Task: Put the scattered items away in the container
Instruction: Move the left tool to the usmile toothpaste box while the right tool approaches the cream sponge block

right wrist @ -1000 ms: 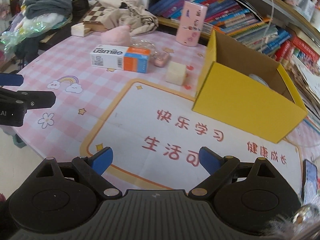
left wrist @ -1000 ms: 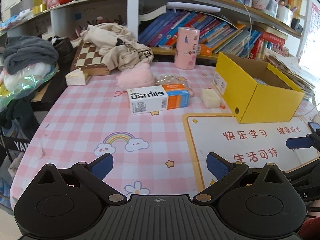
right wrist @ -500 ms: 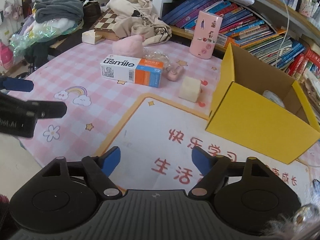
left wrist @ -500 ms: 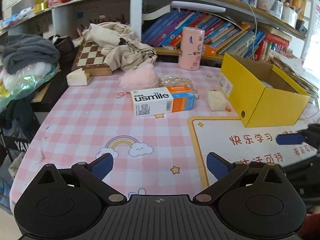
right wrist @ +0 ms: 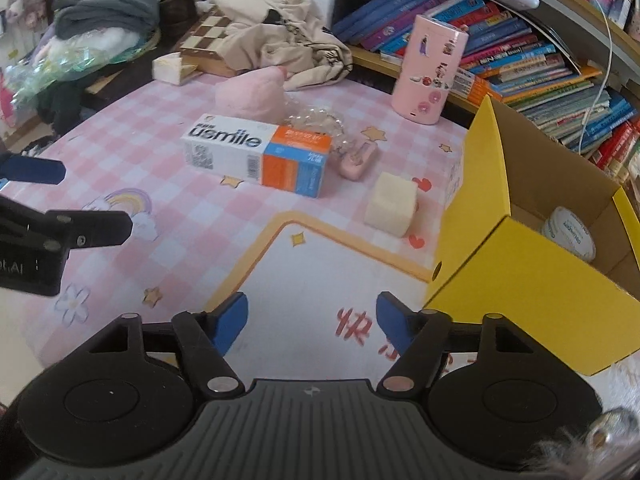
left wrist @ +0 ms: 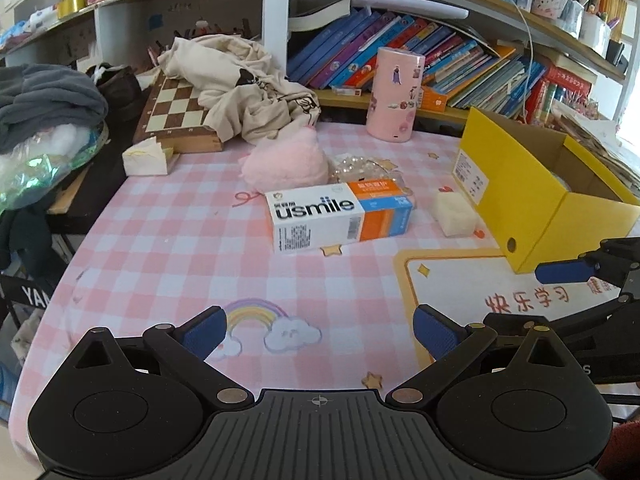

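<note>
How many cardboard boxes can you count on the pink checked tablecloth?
2: a toothpaste box lying flat mid-table, and an open yellow box to its right. Others may be hidden behind the clutter.

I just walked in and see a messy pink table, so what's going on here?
A person holds a gripper in each hand over the table, tidying things into the yellow box. The left gripper is open and empty. The right gripper is empty too; its jaws have just been closing. Still lying out: the usmile box, a cream foam cube, a pink plush and a small pink case. A tape roll is already inside.
</note>
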`<state>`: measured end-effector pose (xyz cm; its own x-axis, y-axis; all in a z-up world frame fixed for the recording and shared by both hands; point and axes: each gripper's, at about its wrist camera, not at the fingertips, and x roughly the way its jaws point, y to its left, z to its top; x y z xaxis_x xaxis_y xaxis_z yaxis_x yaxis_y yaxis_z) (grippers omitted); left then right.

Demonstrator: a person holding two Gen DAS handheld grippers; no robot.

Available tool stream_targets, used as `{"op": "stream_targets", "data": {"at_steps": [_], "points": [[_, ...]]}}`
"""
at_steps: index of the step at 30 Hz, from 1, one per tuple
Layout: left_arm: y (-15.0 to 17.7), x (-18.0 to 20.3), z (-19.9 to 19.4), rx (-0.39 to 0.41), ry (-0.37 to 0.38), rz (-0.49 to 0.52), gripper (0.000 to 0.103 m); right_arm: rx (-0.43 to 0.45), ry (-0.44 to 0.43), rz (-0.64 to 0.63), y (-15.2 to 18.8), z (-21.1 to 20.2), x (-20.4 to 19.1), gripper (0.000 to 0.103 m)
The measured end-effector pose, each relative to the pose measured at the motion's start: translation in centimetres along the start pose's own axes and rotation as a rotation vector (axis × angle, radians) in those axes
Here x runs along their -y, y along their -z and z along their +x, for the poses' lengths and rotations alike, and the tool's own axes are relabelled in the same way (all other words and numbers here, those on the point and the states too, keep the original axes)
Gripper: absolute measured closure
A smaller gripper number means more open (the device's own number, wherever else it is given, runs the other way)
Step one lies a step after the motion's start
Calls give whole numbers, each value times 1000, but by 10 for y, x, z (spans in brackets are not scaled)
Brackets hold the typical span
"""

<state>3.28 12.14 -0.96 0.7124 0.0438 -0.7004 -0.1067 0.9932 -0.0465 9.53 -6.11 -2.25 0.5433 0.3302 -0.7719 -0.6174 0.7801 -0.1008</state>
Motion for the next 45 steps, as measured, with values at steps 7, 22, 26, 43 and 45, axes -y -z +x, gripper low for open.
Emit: {"op": "stream_targets", "data": {"at_steps": [7,22,26,43,45], "points": [[-22,-11,31,31,-24,34,2,22,55,93,-22,24,8,46],[-58,-20,116,-14,54,241,2,46,188,160,-52,73,9,38],[-63,-24,136,-38,94,259,1,41,224,180,-55,83,12,33],[-66,-22,147,-67,223,278,16,46,297,202,-59,107,19,35],[-63,-21,141,-76,219,287,22,52,305,209,-59,108,18,35]]}}
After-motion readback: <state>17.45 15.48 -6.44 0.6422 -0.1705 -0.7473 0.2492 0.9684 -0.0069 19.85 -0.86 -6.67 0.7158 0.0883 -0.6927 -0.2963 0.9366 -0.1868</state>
